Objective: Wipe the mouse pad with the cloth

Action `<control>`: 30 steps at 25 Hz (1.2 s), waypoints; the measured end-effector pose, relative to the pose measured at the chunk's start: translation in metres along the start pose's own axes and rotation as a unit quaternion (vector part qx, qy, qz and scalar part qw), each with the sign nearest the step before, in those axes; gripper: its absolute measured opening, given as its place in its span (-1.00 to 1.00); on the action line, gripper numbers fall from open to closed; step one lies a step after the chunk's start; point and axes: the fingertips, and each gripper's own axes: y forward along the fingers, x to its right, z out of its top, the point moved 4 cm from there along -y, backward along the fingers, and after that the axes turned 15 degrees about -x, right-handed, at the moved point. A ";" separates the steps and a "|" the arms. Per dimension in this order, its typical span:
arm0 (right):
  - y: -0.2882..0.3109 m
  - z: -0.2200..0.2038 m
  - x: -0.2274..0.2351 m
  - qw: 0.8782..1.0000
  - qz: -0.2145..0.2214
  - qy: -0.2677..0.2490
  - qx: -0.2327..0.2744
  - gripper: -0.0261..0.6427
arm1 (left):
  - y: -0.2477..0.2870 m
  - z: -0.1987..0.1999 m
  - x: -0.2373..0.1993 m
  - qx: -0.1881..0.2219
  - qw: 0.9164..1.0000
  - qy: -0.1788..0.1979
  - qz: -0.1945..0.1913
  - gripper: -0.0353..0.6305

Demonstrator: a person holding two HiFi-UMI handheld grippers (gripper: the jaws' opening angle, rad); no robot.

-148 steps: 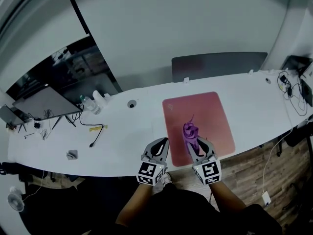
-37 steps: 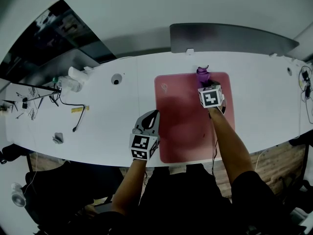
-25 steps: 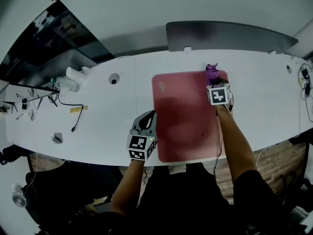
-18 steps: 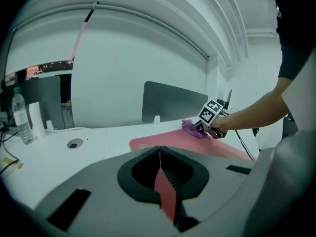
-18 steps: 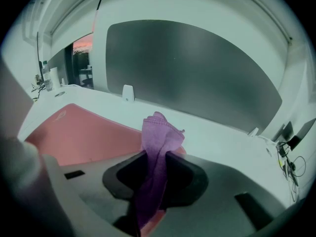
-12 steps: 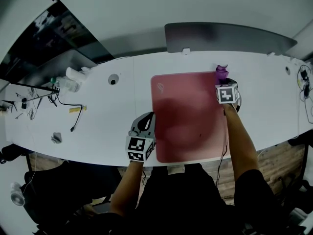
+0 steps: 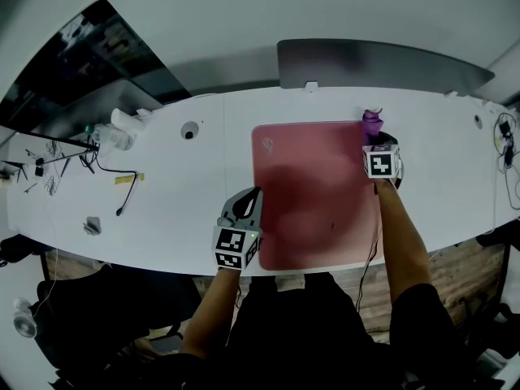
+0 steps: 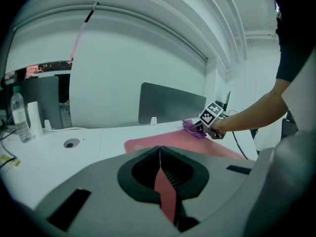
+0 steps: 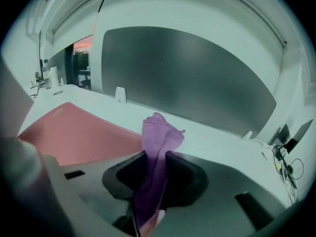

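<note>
**Cloth pinched at the pad's far right corner**

I have the purple cloth (image 7: 372, 121) clamped in the right gripper (image 7: 374, 136). In the right gripper view the jaws are closed tight on its lower part. The rest of the cloth stands up in a crumpled fold above and ahead of the jaws. From the head view the cloth is at the far right corner of the red mouse pad (image 7: 313, 193), right at the pad's back edge. I cannot tell whether it is pressed onto the surface.

The pad lies flat on the white desk (image 7: 175, 193), in front of me, its long sides running away from me.

My left gripper (image 7: 252, 195) is just beside the pad's left edge, toward the near side of the desk and well apart from the cloth. In the left gripper view its jaws are brought together at the tips and have nothing between them. Only a sliver of the red pad shows through the slit lower down.

Behind the desk stands a grey divider panel (image 7: 382, 59). A round cable hole (image 7: 190, 130) sits to the left of the pad. Farther left are a clear bottle (image 8: 18, 115) and some loose cables (image 7: 122, 187).
</note>
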 end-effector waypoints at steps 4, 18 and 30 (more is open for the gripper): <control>-0.019 0.005 -0.015 0.999 0.015 -0.008 0.032 -0.58 | -0.002 -0.003 0.001 0.002 1.000 -0.002 -0.003 -0.82; -0.063 0.024 -0.158 0.990 0.110 -0.038 0.080 -0.58 | -0.025 -0.017 -0.018 0.008 1.000 -0.018 0.006 -0.82; -0.071 0.029 -0.275 0.981 0.176 -0.054 0.065 -0.58 | -0.044 -0.038 -0.047 0.005 0.999 -0.029 0.014 -0.82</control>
